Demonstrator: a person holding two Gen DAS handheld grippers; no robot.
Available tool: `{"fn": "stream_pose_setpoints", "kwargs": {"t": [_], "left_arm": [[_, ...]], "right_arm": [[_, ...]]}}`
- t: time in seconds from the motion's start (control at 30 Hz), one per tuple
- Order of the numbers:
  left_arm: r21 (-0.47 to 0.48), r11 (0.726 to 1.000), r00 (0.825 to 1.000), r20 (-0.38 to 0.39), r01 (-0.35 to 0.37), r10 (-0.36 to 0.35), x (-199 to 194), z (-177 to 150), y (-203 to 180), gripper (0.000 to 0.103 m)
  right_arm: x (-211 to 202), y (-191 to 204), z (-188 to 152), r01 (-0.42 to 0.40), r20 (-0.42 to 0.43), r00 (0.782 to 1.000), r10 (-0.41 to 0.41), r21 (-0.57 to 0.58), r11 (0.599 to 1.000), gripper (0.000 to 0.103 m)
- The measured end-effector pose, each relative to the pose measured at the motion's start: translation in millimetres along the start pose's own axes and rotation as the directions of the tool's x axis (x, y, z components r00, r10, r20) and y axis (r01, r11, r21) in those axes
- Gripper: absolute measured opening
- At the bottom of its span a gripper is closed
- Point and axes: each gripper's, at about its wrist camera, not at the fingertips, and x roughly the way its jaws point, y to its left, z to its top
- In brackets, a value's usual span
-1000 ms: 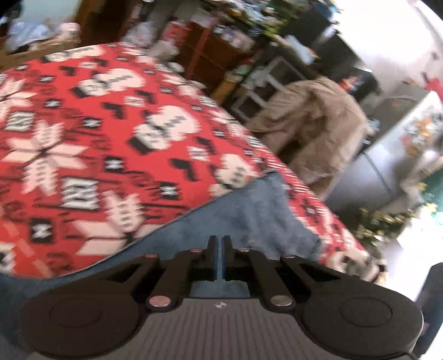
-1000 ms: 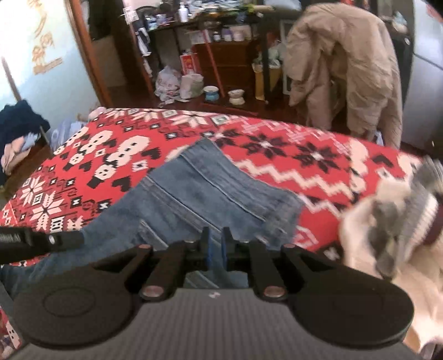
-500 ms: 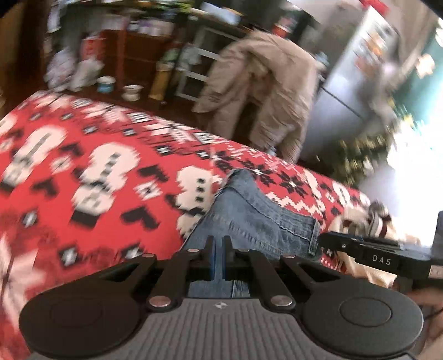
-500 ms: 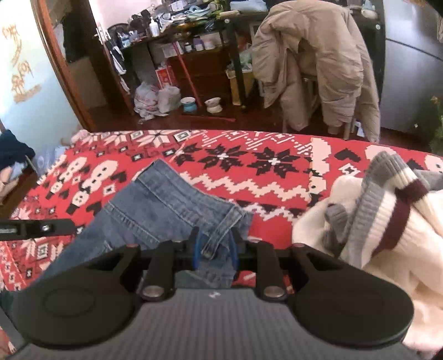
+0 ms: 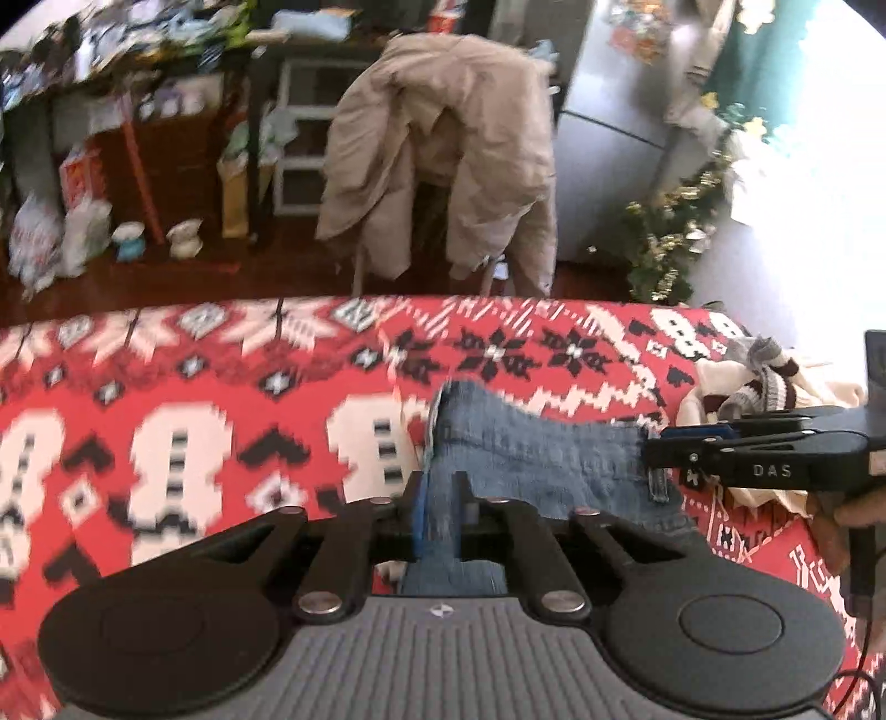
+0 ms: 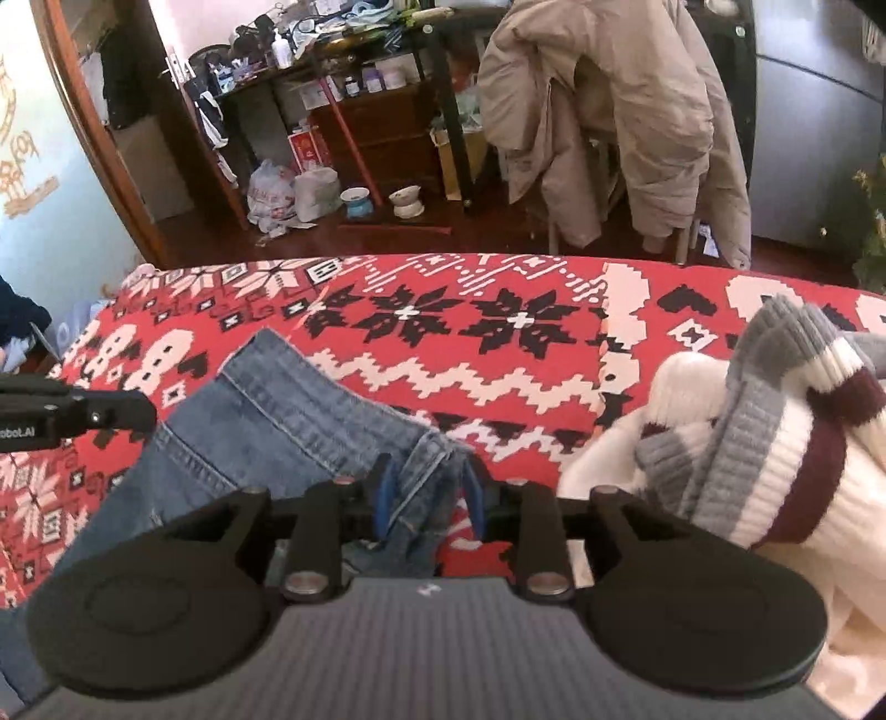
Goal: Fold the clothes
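you've laid the jeans [image 6: 266,421] folded on the red blanket [image 6: 498,332]. both grippers, left [image 5: 437,498] and right [image 6: 426,487], have just been opening, denim loose between their jaws. next, draw clear and smooth the fold.

Black gripper [image 5: 437,515] linkages, silver screws, blue-padded fingers [image 5: 419,512], ribbed grey housing.

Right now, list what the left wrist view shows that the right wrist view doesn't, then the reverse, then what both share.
Left wrist only: the left gripper with denim between its fingers, which have just been opening, and a hand.

Right wrist only: the door frame and a white bottle.

Both: the jeans, red blanket, striped sweater, tan coat, and the right gripper, also just opening.
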Motion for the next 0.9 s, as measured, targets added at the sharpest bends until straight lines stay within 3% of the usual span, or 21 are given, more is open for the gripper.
{"fn": "stream_pose_setpoints", "kwargs": {"t": [0.03,0.1,0.27,0.4,0.57,0.63,0.77,0.9], "left_arm": [[0.011,1.000,1.000,-0.005,0.027,-0.027,2,5,2,0.025],[0.023,0.996,0.996,-0.028,0.083,-0.083,10,15,5,0.031],[0.021,0.990,0.986,-0.091,0.139,-0.136,42,33,14,0.032],[-0.001,0.987,0.975,-0.153,0.161,-0.159,68,40,24,0.032],[-0.027,0.978,0.957,-0.205,0.205,-0.207,90,42,32,0.031],[-0.018,0.973,0.947,-0.223,0.232,-0.230,94,41,32,0.023],[0.029,0.972,0.949,-0.222,0.235,-0.223,92,40,27,0.019],[0.028,0.972,0.948,-0.228,0.234,-0.222,92,41,25,0.022]], "right_arm": [[1,-2,2,-0.003,-0.003,1.000,0.003,0.012,1.000,0.032],[5,-10,6,-0.026,-0.006,1.000,0.026,0.054,0.998,0.033],[16,-32,5,-0.111,-0.020,0.993,0.117,0.176,0.978,0.034],[19,-39,2,-0.140,-0.027,0.989,0.148,0.196,0.971,0.034],[23,-38,-2,-0.159,-0.002,0.987,0.163,0.207,0.965,0.035],[25,-39,-2,-0.164,0.003,0.986,0.167,0.209,0.964,0.034],[25,-35,-1,-0.155,-0.010,0.987,0.160,0.186,0.970,0.027],[22,-33,-2,-0.134,-0.021,0.990,0.140,0.177,0.975,0.031]]}}
